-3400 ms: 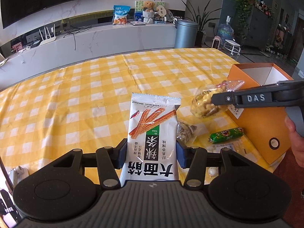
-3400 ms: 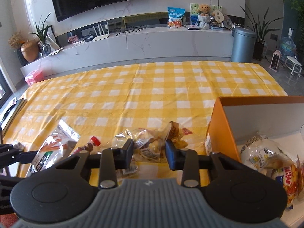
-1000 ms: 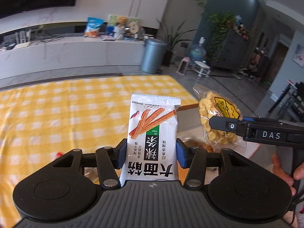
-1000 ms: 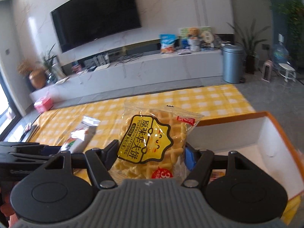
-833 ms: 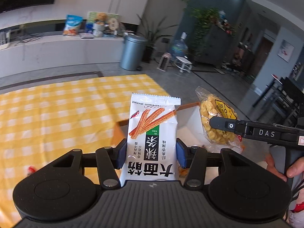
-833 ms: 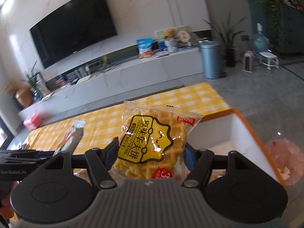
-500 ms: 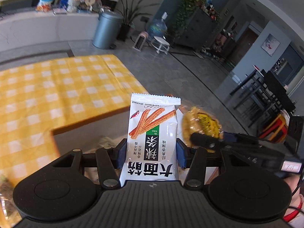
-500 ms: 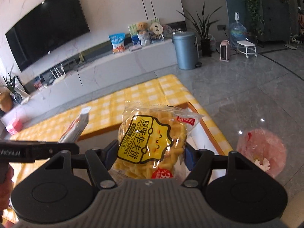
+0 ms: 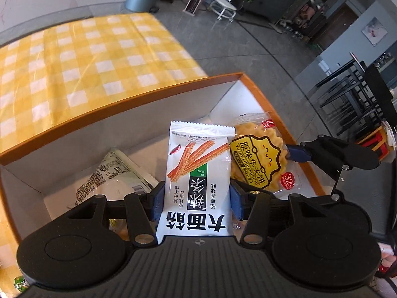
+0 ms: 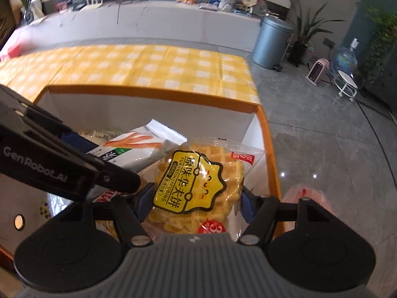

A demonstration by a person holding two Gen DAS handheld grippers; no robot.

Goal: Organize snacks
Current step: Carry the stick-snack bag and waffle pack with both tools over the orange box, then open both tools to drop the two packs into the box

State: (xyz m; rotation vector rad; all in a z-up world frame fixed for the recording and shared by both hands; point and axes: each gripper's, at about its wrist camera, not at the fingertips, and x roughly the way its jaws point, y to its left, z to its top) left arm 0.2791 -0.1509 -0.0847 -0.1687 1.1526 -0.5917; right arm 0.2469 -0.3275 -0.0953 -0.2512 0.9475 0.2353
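Observation:
My left gripper [image 9: 197, 198] is shut on a white snack pack with orange sticks printed on it [image 9: 198, 171]. It holds the pack over the open orange box [image 9: 104, 109]. My right gripper [image 10: 196, 202] is shut on a clear bag of yellow waffles [image 10: 196, 183], also over the box [image 10: 153, 92]. The two packs sit side by side, nearly touching. The waffle bag [image 9: 260, 161] shows to the right in the left wrist view, and the white pack [image 10: 139, 149] to the left in the right wrist view. Other snack bags [image 9: 111, 173] lie inside the box.
The box stands at the right end of a table with a yellow checked cloth [image 9: 74, 57]. Grey floor [image 10: 322, 136] lies beyond the table edge. A grey bin [image 10: 271, 42] and a white counter [image 10: 148, 22] stand further back.
Both grippers have tilted down and moved in over the box, each still holding its pack. The packs now hang inside the box opening, closer together.

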